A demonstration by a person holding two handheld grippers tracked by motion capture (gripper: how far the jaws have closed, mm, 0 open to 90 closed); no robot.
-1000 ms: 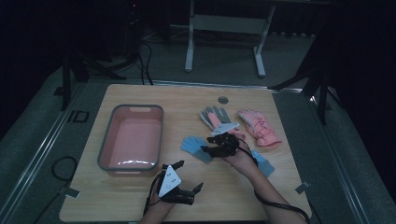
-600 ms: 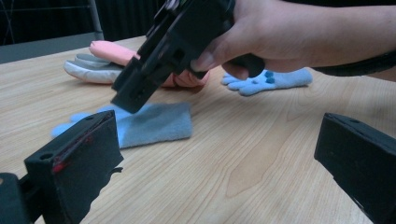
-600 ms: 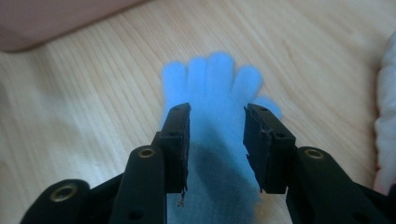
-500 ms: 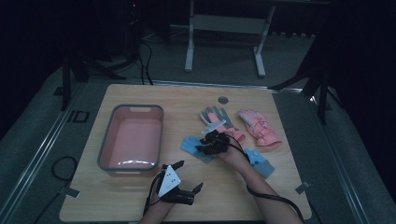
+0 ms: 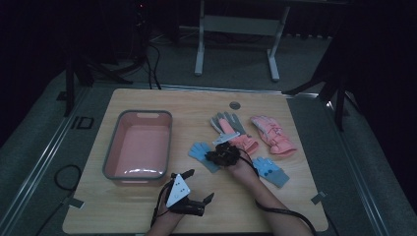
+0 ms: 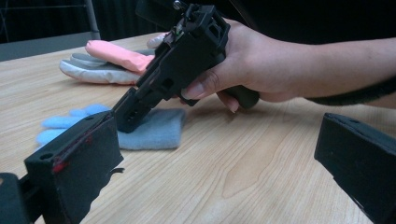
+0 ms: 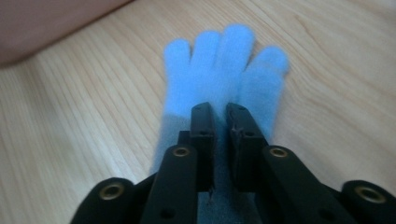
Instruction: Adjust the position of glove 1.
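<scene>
Dim room; on the table (image 5: 147,206), mid-frame, the right hand-held gripper (image 7: 219,112) nearly clenches the soft, light blue glove (image 7: 219,65) at its cuff; left hand-held gripper (image 6: 210,154) gapes.

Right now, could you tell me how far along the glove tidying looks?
Nothing is done: the pink tub is empty. In hand: the right gripper has its jaws nearly closed over the blue glove, which lies flat on the table. Left: its blue mate and the pink gloves lie untouched. The left gripper rests open.
</scene>
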